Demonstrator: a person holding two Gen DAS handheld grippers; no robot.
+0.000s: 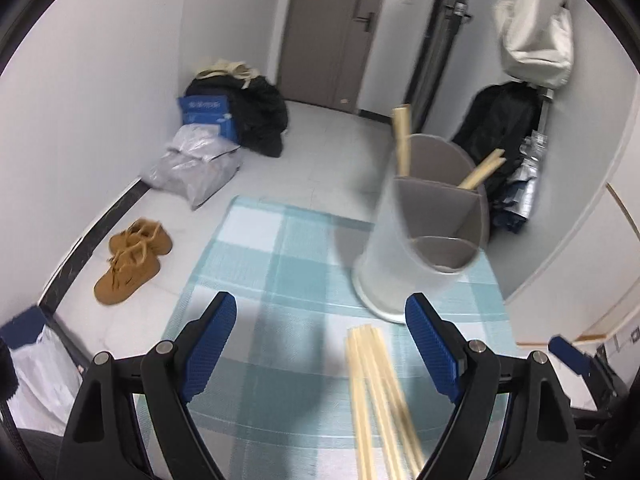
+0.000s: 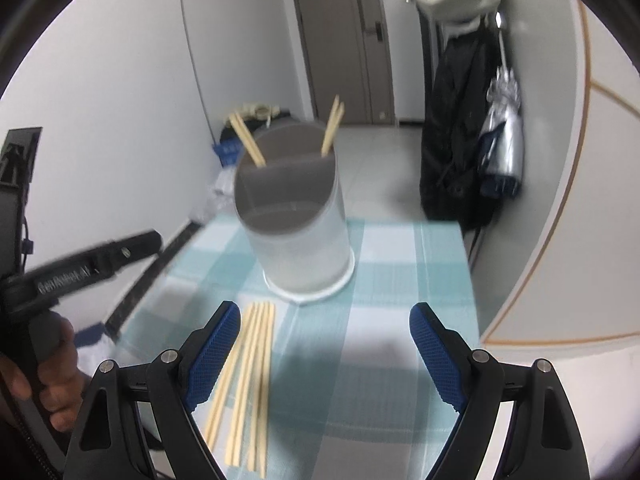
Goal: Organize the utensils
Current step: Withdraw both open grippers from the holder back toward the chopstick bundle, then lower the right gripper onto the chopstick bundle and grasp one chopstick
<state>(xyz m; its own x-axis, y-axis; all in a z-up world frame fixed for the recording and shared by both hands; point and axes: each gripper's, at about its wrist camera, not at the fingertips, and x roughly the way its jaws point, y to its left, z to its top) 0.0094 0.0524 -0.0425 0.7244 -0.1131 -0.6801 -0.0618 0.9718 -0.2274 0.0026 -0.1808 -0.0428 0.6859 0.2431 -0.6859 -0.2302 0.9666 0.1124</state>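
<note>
A frosted white utensil holder (image 1: 424,232) (image 2: 296,224) with grey dividers stands on the teal checked tablecloth (image 1: 280,248) (image 2: 400,264). Two pairs of wooden chopsticks (image 1: 402,140) (image 2: 248,142) lean in its rear compartments. Several loose chopsticks (image 1: 376,392) (image 2: 250,376) lie flat on the cloth in front of it. My left gripper (image 1: 320,304) is open above the cloth, with the loose chopsticks lying below, near its right finger. My right gripper (image 2: 325,310) is open and empty, the loose chopsticks beside its left finger. Both views are motion-blurred.
Tan shoes (image 1: 134,258), plastic bags (image 1: 196,164) and dark clothing lie on the floor to the left. A black coat (image 2: 452,120) and a silver umbrella (image 2: 504,128) hang at the right. A hand (image 2: 52,384) holds the left gripper's handle.
</note>
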